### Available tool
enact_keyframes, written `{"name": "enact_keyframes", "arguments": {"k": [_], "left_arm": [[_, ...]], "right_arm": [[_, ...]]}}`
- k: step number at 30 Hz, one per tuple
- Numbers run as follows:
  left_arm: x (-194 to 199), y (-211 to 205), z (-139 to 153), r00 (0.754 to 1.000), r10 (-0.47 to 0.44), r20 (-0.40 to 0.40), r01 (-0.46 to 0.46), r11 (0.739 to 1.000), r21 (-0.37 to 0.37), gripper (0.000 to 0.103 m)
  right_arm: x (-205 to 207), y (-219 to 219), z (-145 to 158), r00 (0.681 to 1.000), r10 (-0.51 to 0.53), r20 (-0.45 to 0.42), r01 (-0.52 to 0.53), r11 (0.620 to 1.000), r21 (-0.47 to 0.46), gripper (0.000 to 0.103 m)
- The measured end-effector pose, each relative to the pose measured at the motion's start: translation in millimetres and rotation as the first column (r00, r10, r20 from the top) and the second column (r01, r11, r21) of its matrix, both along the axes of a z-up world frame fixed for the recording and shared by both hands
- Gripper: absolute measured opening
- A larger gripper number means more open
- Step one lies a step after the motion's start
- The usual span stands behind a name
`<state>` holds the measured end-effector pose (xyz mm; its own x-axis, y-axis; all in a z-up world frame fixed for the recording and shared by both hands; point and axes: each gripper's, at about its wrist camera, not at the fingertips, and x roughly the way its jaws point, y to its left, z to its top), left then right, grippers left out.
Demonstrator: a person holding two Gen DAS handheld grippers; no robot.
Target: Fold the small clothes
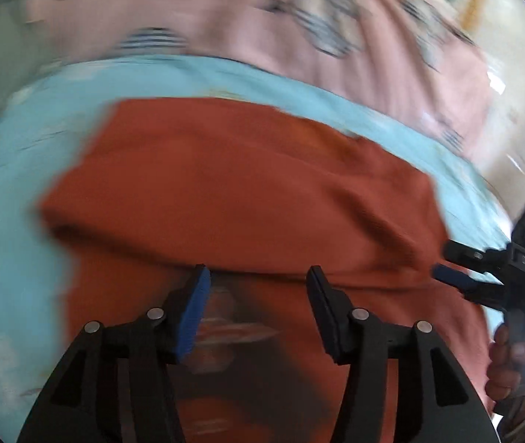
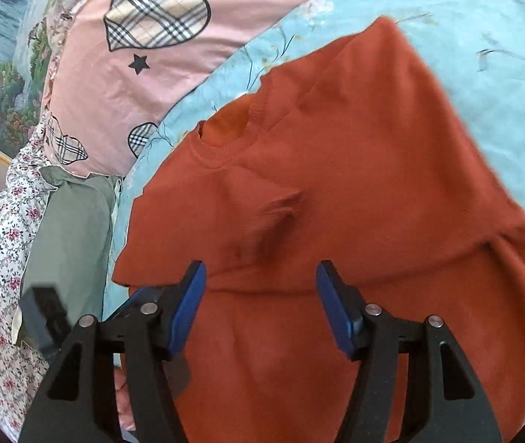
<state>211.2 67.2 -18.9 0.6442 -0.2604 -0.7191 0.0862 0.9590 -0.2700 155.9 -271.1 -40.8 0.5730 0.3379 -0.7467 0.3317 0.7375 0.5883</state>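
Rust-orange T-shirt (image 2: 336,184) lying partly folded on a light-blue floral bedsheet (image 2: 484,74), both grippers hovering over it with nothing held.

The left gripper (image 1: 258,308) has its blue-padded jaws standing moderately wide above the near part of the shirt, no cloth between the pads; that view is motion-blurred. The right gripper (image 2: 260,306) is likewise parted over the shirt's lower fold, empty. In the left wrist view the right gripper also shows at the sheet's right side, carried by a hand (image 1: 510,369). The shirt's collar points toward the pink pillow with plaid hearts (image 2: 159,37) at the sheet's far-left edge. Beside it lie a green garment (image 2: 70,229) and a flower-print fabric (image 2: 0,258).
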Motion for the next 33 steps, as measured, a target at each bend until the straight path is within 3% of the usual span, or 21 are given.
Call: {"name": "enact_keyframes", "arguments": {"k": [4, 6, 8, 10, 13, 15, 17, 21, 23, 26, 28, 33], "left_arm": [[2, 67, -17, 0.978, 0.2, -0.056, -0.201, 0.979, -0.018, 0.055], [7, 87, -27, 0.963, 0.256, -0.084, -0.259, 0.966, -0.023, 0.055], [16, 97, -37, 0.958, 0.268, -0.101, -0.274, 0.961, -0.045, 0.055], [24, 101, -38, 0.961, 0.26, -0.097, -0.265, 0.963, -0.039, 0.055], [38, 96, -37, 0.966, 0.243, -0.082, -0.245, 0.97, -0.008, 0.054], [41, 97, -37, 0.968, 0.241, -0.073, -0.242, 0.97, -0.007, 0.054], [44, 98, -38, 0.965, 0.249, -0.076, -0.252, 0.968, -0.021, 0.054], [35, 107, -35, 0.957, 0.282, -0.068, -0.286, 0.956, -0.062, 0.052], [32, 112, -33, 0.954, 0.292, -0.064, -0.297, 0.951, -0.084, 0.052], [29, 114, -35, 0.957, 0.284, -0.068, -0.289, 0.953, -0.093, 0.052], [28, 111, -36, 0.959, 0.276, -0.061, -0.28, 0.957, -0.079, 0.052], [26, 107, -37, 0.964, 0.262, -0.052, -0.265, 0.963, -0.057, 0.052]], "right_arm": [[34, 13, -25, 0.999, 0.022, -0.045, -0.021, 1.0, 0.015, 0.063], [46, 16, -35, 0.998, 0.015, -0.061, -0.016, 1.0, -0.008, 0.057], [55, 17, -39, 0.998, 0.016, -0.063, -0.016, 1.0, 0.001, 0.007], [56, 12, -27, 1.0, 0.008, -0.024, -0.007, 0.999, 0.045, 0.007], [44, 1, 27, 0.989, 0.001, 0.147, -0.001, 1.0, 0.003, 0.007], [29, -16, 53, 0.978, -0.03, 0.206, 0.042, 0.998, -0.051, 0.007], [21, -35, 51, 0.981, -0.064, 0.181, 0.081, 0.993, -0.09, 0.007], [21, -59, 11, 0.993, -0.1, 0.058, 0.104, 0.991, -0.078, 0.007], [22, -59, 3, 0.995, -0.092, 0.041, 0.096, 0.991, -0.098, 0.007], [18, -60, 15, 0.99, -0.097, 0.107, 0.107, 0.989, -0.101, 0.007], [11, -59, 29, 0.981, -0.094, 0.168, 0.123, 0.978, -0.168, 0.006], [24, -60, -7, 0.998, -0.065, 0.002, 0.063, 0.966, -0.251, 0.006]]}}
